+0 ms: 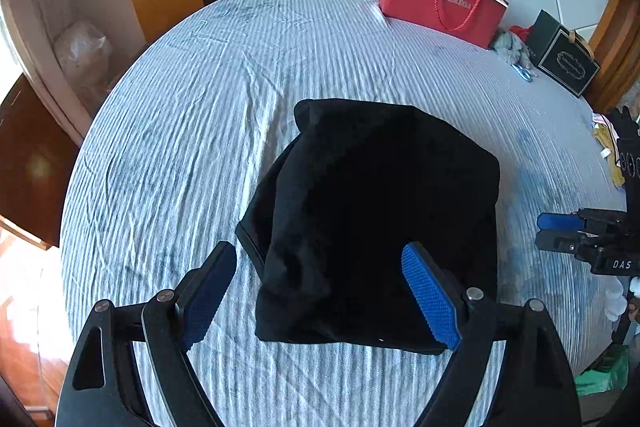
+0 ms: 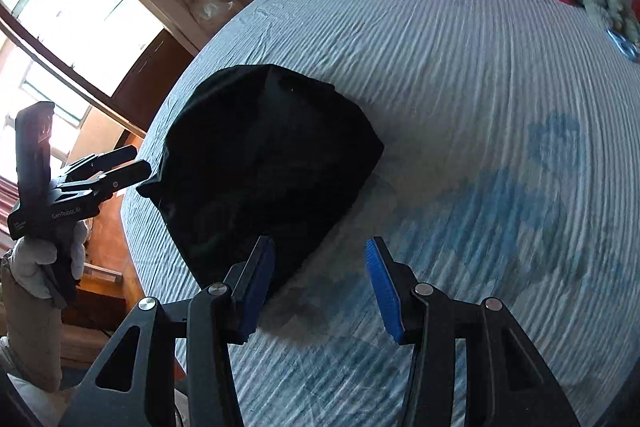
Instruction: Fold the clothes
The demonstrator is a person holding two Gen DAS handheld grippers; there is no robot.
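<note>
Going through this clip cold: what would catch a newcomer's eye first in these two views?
The black garment, folded into a compact bundle, lies in the middle of the striped blue bedsheet and dominates both views. Next comes the red paper bag standing at the far edge of the bed against the white headboard, with a dark gift box to its right. Both the left gripper and the right gripper are open, holding nothing.

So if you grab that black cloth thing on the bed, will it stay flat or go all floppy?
Probably floppy: the black garment lies in soft folds with sagging, rounded edges on the striped bedsheet. It likely hangs down and may unfold if lifted by one edge. It looks light, and unlikely to roll or tip.
</note>
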